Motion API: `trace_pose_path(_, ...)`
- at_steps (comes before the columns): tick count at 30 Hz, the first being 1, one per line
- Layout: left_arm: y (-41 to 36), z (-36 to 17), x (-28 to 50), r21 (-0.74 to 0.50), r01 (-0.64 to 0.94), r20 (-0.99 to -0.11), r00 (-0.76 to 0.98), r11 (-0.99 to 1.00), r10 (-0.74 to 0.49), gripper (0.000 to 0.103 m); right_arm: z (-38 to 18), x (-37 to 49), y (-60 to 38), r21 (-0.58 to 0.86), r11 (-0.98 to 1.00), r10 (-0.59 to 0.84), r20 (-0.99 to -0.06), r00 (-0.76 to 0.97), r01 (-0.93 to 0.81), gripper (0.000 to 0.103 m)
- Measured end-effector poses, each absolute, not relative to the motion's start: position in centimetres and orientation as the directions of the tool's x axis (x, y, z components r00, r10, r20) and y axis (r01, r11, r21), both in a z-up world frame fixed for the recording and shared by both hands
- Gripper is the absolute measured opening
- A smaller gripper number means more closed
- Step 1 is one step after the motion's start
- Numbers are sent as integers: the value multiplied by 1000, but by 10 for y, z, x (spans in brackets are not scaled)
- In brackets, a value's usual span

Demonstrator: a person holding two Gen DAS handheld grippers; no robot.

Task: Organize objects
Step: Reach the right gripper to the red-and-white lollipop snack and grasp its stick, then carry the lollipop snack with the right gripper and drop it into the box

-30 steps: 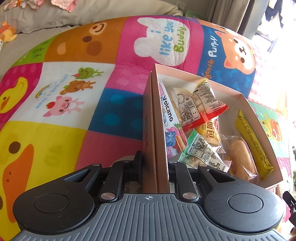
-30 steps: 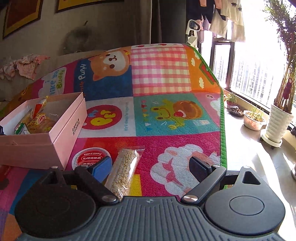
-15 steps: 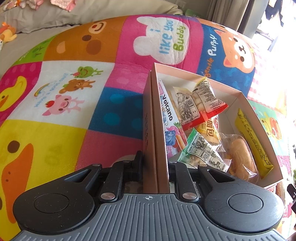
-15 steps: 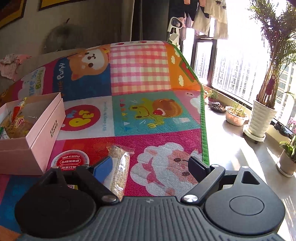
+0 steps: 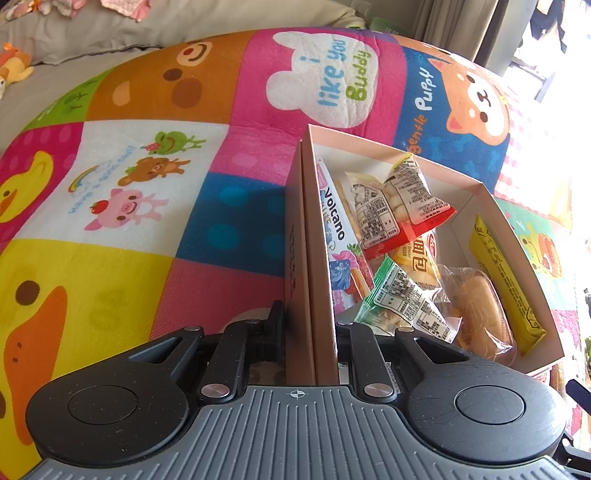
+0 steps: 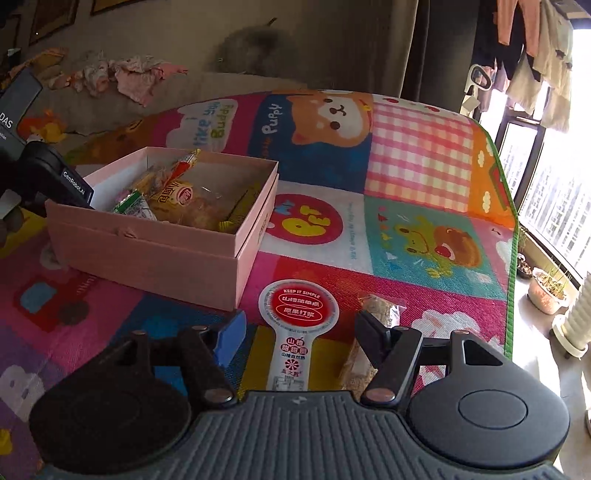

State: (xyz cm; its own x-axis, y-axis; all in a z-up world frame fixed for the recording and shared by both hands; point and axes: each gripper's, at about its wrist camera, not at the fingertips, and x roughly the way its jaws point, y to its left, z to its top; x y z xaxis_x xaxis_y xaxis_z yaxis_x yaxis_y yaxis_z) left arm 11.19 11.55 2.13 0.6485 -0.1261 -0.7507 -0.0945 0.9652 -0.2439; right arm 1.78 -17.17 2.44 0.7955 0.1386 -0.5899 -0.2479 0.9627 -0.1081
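Note:
A pink cardboard box [image 6: 155, 254] stands open on the colourful play mat, holding several snack packets [image 5: 402, 206]. My left gripper [image 5: 310, 321] is shut on the box's left wall [image 5: 306, 258]; it shows in the right wrist view [image 6: 55, 177] at the box's far corner. My right gripper [image 6: 299, 334] is open, its jaws on either side of a white and red paddle-shaped snack pack [image 6: 295, 325] lying on the mat. A clear packet of grain bar [image 6: 369, 339] lies just right of it, partly behind the right finger.
The play mat [image 6: 424, 229] ends at a green edge on the right, with bare floor, plant pots [image 6: 546, 291] and a window beyond. A grey sofa [image 5: 74, 33] with clothes and toys lies behind the mat.
My right gripper has swung left and tilted down: the red-and-white snack pack now lies between its jaws instead of the grain packet. The left gripper and box have not moved.

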Motion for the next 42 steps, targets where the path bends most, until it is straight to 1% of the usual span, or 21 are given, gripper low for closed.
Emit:
trace_pose_path(2,116,21,112,-244,-94,-751,648,965,-127,18,21,24,-169,-110,957,145,-618,773,-267,66)
trace_pose_path(7,115,21,112,-247,-93,-750,649,964,-129,19,11,45,-164,-199,931,108,-650,752,-306,66)
trace_pose_path(10,115,21,112,-251,-92,-749,649,964,-133,19,13,59,-166,-192,915,144,-665,732,-354,69)
trace_pose_path(13,115,21,112,-249,-93,-749,649,964,-131,19,12,71,-166,-189,905,162,-676,719,-381,76)
trace_pose_path(19,114,22,113,-235,-91,-755,644,968,-122,18,14,77,-171,-130,905,200,-710,675,-405,75)
trace_pose_path(22,112,23,114,-223,-92,-758,642,970,-114,18,15,80,-170,-146,885,210,-722,659,-442,76)
trace_pose_path(24,111,23,114,-219,-89,-759,641,972,-113,18,16,89,-174,-111,882,232,-745,626,-459,78)
trace_pose_path(28,112,23,113,-216,-77,-759,640,973,-118,18,13,108,-190,30,888,302,-791,532,-459,78)
trace_pose_path(29,112,23,113,-216,-77,-760,639,973,-118,18,13,109,-192,44,889,309,-792,526,-455,78)
trace_pose_path(30,112,23,113,-215,-76,-761,638,974,-118,18,15,108,-191,30,896,291,-795,533,-444,71)
trace_pose_path(32,111,23,113,-209,-72,-760,639,975,-116,18,19,100,-187,5,896,272,-796,541,-444,62)
trace_pose_path(36,112,22,112,-213,-69,-756,644,975,-120,18,26,67,-171,-67,868,243,-807,539,-492,61)
trace_pose_path(40,113,22,111,-219,-66,-752,648,973,-126,18,45,32,-160,-67,827,283,-807,517,-558,61)
trace_pose_path(42,114,22,111,-222,-67,-750,649,973,-126,18,65,19,-153,-80,815,307,-780,545,-574,61)
